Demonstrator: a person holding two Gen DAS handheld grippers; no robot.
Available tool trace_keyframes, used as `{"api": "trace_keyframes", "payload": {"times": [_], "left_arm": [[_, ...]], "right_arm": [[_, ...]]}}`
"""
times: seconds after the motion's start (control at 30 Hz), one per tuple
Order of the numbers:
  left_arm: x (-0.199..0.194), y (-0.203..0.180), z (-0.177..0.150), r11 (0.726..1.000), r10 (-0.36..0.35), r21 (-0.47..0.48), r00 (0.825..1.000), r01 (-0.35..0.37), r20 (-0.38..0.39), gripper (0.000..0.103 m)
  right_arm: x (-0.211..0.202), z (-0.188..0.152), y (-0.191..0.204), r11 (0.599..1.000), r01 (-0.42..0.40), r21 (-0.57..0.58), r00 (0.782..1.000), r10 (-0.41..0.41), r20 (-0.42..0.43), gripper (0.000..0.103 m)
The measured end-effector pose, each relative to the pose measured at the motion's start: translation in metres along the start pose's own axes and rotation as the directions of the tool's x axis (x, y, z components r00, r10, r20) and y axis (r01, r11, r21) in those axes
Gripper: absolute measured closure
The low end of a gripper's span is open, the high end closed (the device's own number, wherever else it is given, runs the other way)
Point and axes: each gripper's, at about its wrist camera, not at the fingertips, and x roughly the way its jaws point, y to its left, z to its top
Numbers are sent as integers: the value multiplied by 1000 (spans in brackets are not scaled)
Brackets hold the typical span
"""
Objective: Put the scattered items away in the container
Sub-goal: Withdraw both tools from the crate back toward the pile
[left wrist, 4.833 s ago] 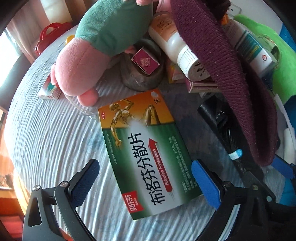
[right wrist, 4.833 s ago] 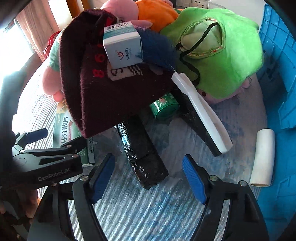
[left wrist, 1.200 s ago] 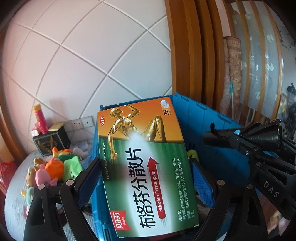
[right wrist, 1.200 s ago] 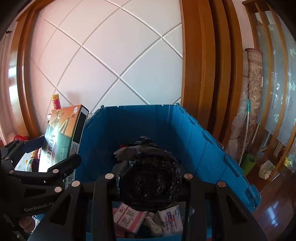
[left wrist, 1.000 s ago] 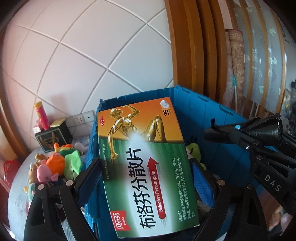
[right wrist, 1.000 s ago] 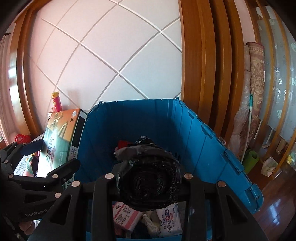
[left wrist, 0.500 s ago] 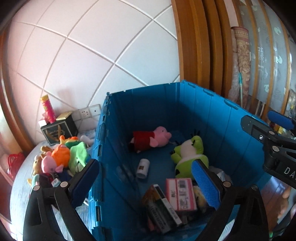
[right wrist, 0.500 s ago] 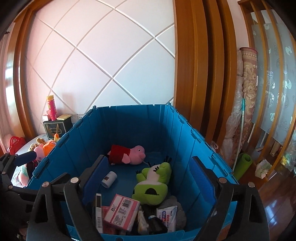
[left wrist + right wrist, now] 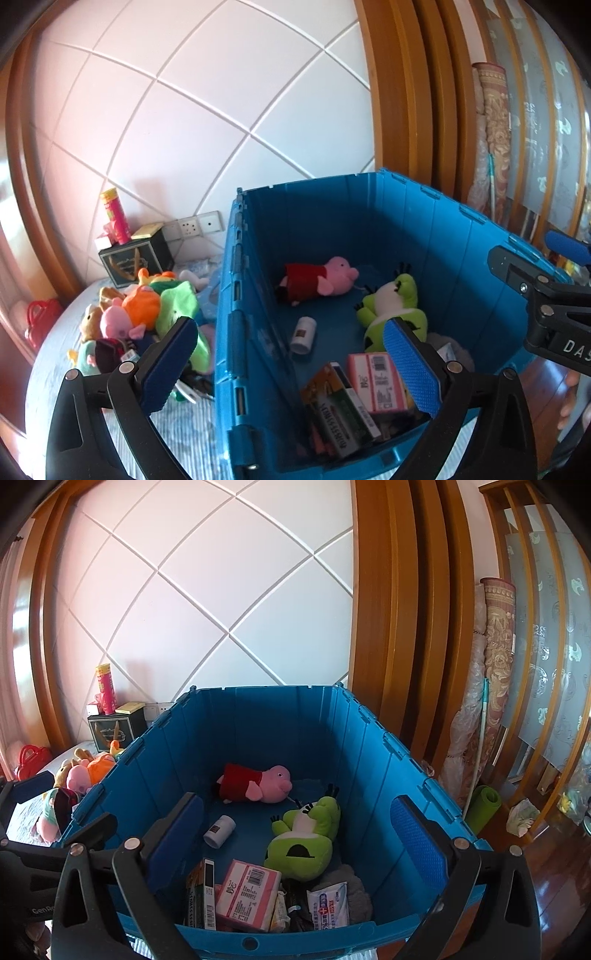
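1 crate (image 9: 373, 738), 2 plushies inside (image 9: 258, 781).

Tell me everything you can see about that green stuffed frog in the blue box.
The green plush frog is soft, bright green, with a white face patch, bulging eyes with black lashes and a dark mouth patch. It lies on its back on the floor of the blue crate, head towards the far wall, near the pink pig plush, its lower end by the pink carton.

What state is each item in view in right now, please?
Left gripper: open, empty.
Right gripper: jaws opening, empty.
Blue bin: lidless, partly filled.
Pink pig plush: lying in bin.
Green frog plush: lying in bin.
White bottle: on its side.
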Motion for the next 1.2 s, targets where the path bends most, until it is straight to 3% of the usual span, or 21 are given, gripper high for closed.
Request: {"api": "trace_keyframes", "payload": {"times": [0.33,0.6,0.9,1.2], "left_arm": [[-7,23,-8,999,35,-38,999,-35,0,1],[-11,67,-15,993,82,-83,996,-83,-17,1],[-11,154,-34,985,112,-132,993,-116,-37,1],[-2,279,-66,976,151,-139,983,-164,-103,1]], "right_arm": [[0,1,28,998,-49,-28,999,49,-4,0],[1,4,67,991,-130,-41,991,130,-7,0],[-5,10,145,981,-189,-53,982,190,16,0],[3,7,256,973,-231,-14,973,232,18,0]]}}
